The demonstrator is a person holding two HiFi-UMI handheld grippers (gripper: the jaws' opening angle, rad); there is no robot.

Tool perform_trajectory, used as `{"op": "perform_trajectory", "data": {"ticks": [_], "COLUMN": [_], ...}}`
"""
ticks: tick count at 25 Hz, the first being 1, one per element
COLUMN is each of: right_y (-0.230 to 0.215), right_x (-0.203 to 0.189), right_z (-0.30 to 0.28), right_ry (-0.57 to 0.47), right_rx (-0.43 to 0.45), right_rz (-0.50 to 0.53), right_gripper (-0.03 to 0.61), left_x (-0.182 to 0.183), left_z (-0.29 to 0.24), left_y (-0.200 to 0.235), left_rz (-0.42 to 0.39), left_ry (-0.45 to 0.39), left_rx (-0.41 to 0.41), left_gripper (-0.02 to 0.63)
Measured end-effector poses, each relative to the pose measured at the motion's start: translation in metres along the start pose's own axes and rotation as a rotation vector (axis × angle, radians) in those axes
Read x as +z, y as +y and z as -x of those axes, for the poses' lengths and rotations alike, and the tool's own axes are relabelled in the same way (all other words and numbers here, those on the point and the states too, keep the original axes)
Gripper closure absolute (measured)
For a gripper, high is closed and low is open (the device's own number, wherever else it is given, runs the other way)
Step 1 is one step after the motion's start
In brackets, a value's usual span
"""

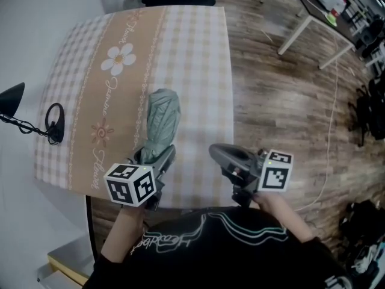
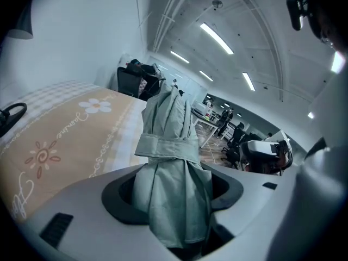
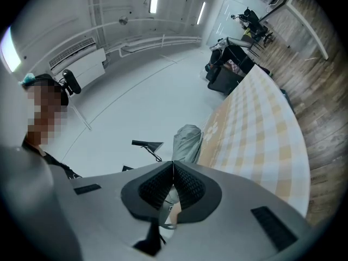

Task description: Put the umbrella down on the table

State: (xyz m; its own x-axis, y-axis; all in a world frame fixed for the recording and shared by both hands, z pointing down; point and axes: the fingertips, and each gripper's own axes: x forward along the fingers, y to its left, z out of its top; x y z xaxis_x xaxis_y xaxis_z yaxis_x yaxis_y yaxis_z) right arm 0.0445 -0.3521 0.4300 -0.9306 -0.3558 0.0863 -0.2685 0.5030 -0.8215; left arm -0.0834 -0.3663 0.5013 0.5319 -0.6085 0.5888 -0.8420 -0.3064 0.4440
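- The step in hand looks to be the lowering: the folded umbrella (image 1: 163,114) is held over the near part of the tabletop (image 1: 198,53), its far end pointing away from the person, and I can't tell whether it touches the checked cloth yet.
- To do it well, I'd bring the far end down first, lay the length flat on the open cloth well in from the near edge, and part the jaws only once the cloth bears the weight.
- Keep it clear of the black lamp (image 1: 13,98) at the left edge.
- The left gripper (image 2: 174,197) has its jaws fairly wide but clamped on the umbrella's bunched fabric below the wrap strap.
- The right gripper (image 3: 173,185) stands beside it near the table's edge, jaws together, gripping nothing that I can make out.
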Motion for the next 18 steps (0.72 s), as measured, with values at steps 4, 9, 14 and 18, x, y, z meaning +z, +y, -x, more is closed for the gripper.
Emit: {"op": "perform_trajectory", "data": {"ticks": [4, 9, 14, 18], "right_y": [-0.013, -0.027, -0.036, -0.041], "right_x": [0.001, 0.003, 0.001, 0.001], "right_z": [0.000, 0.002, 0.003, 0.003], "right_ry": [0.001, -0.003, -0.004, -0.005], "right_rx": [-0.010, -0.021, -0.030, -0.037], "right_rz": [-0.017, -0.038, -0.054, -0.061], "right_gripper": [0.566, 0.566, 0.566, 0.566], "left_x": [-0.011, -0.023, -0.037, -0.050], "left_z": [-0.018, -0.036, -0.051, -0.063], "left_y": [0.013, 0.030, 0.046, 0.055], "left_rz": [0.007, 0.010, -0.023, -0.013], "left_ry": [0.043, 0.083, 0.125, 0.155], "left_rx": [0.029, 0.063, 0.117, 0.135], "left_gripper": [0.356, 0.356, 0.356, 0.356]}}
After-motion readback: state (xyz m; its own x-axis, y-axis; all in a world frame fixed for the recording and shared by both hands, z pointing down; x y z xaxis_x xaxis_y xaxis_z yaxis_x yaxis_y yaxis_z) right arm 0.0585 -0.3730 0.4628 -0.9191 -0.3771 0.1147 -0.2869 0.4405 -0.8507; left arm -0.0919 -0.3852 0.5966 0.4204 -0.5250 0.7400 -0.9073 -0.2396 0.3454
